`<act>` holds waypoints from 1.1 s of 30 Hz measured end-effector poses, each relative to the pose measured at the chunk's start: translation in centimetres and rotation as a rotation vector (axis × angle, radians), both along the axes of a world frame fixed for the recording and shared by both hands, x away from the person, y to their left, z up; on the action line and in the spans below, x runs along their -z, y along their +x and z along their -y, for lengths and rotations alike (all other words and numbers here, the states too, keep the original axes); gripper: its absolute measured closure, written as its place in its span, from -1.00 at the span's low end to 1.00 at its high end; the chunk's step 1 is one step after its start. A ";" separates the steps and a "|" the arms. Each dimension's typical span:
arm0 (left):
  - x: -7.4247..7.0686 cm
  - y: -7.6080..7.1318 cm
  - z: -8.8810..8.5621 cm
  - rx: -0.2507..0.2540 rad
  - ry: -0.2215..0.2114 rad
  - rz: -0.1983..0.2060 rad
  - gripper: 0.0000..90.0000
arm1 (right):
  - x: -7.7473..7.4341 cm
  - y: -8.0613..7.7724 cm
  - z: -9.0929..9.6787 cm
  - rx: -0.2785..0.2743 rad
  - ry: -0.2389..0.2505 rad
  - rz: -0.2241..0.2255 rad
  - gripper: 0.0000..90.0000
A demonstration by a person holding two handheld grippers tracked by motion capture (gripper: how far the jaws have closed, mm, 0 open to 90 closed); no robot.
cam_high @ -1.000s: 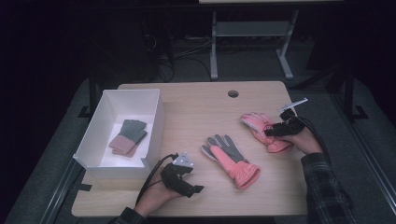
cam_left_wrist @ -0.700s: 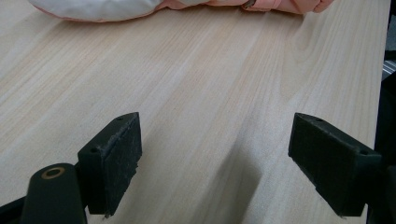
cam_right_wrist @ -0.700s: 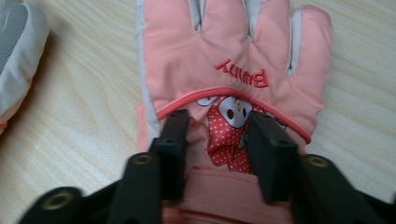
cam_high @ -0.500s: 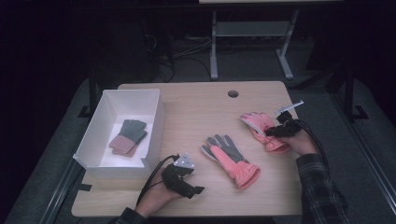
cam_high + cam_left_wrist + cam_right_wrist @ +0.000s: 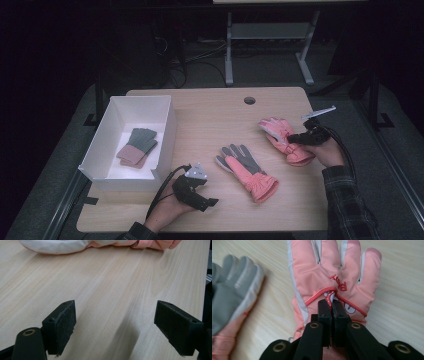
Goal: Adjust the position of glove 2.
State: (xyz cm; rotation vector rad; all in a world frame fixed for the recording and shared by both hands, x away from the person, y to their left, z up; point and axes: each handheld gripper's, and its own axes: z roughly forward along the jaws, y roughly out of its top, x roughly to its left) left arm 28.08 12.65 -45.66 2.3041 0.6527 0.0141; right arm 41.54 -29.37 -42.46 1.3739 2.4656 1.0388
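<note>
A box (image 5: 165,131) sits on the table (image 5: 215,115) along its left edge, and a pair of folded gloves (image 5: 137,146) lies in it on the floor of the box. Right of the box, near the middle of the table toward the front edge, lies one glove (image 5: 247,172), its fingers pointing to the back left. A second glove (image 5: 281,137) lies near the right edge, further back. The right gripper (image 5: 296,138) lies over that second glove. The left gripper (image 5: 212,202) rests near the front edge, just before the box's front right corner. A hole (image 5: 249,100) lies near the back edge, right of centre.
</note>
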 end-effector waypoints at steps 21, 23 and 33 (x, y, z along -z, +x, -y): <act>-0.3 0.1 -0.3 -0.026 -0.013 0.029 -0.67 | -5.3 -5.8 -1.8 -0.008 0.129 0.058 0.94; -0.3 0.1 -0.3 -0.026 -0.012 0.028 -0.67 | -5.6 -6.3 -2.2 -0.013 0.138 0.055 0.94; -0.4 0.1 -0.5 -0.046 -0.021 0.038 -0.70 | -6.2 -7.6 -6.2 -0.102 0.137 0.059 0.94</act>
